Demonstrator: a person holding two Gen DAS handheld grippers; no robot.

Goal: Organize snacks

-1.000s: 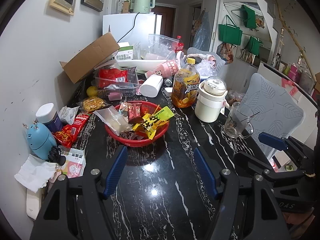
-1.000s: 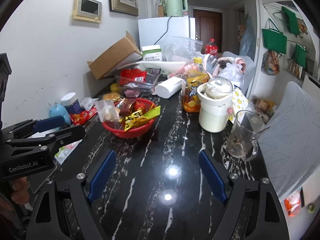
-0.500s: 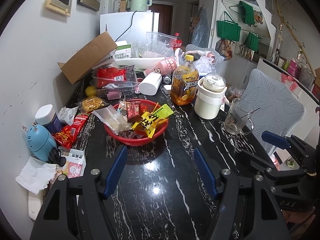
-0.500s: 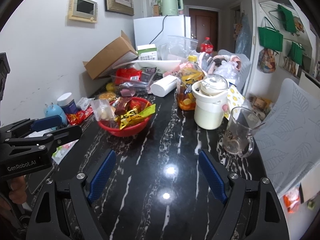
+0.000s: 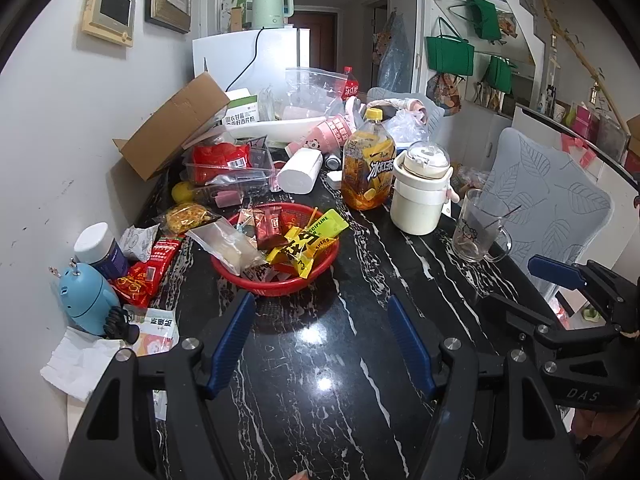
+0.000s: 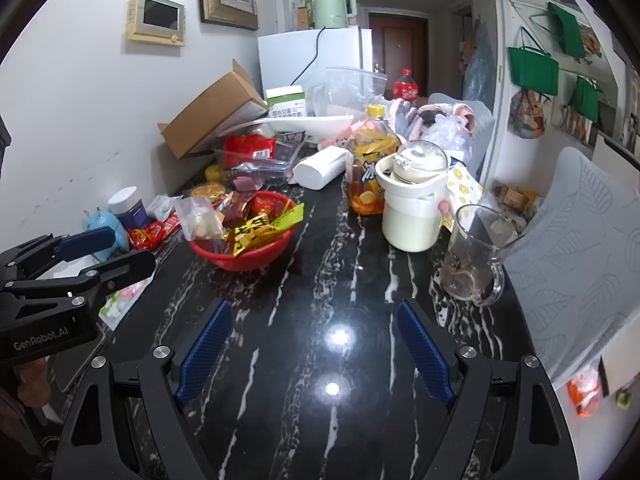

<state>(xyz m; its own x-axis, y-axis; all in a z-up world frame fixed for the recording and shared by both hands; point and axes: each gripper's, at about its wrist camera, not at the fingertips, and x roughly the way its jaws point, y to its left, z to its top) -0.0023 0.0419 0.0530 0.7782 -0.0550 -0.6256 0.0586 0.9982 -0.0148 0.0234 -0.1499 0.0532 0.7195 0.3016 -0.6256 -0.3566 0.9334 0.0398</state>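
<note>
A red basket (image 5: 236,276) (image 6: 256,258) full of snack packets stands on the black marble table (image 5: 320,360) (image 6: 320,320). In it lie a yellow packet (image 5: 304,248), a brown one (image 5: 270,228) and a clear bag (image 5: 232,246). Loose red snack packets (image 5: 148,272) and a round biscuit pack (image 5: 186,214) lie left of the basket. My left gripper (image 5: 320,336) hangs open just short of the basket, nothing between its fingers. My right gripper (image 6: 316,340) stands open over bare table, further right. Each gripper shows at the edge of the other's view.
An iced tea bottle (image 5: 368,166), a cream lidded pot (image 5: 420,196) and a glass mug (image 5: 476,228) stand to the right of the basket. A blue gadget (image 5: 86,300), a jar (image 5: 100,248), tissue (image 5: 76,360), a clear tray (image 5: 230,172) and a cardboard box (image 5: 172,128) crowd the left wall. A grey chair (image 5: 548,200) stands at the right.
</note>
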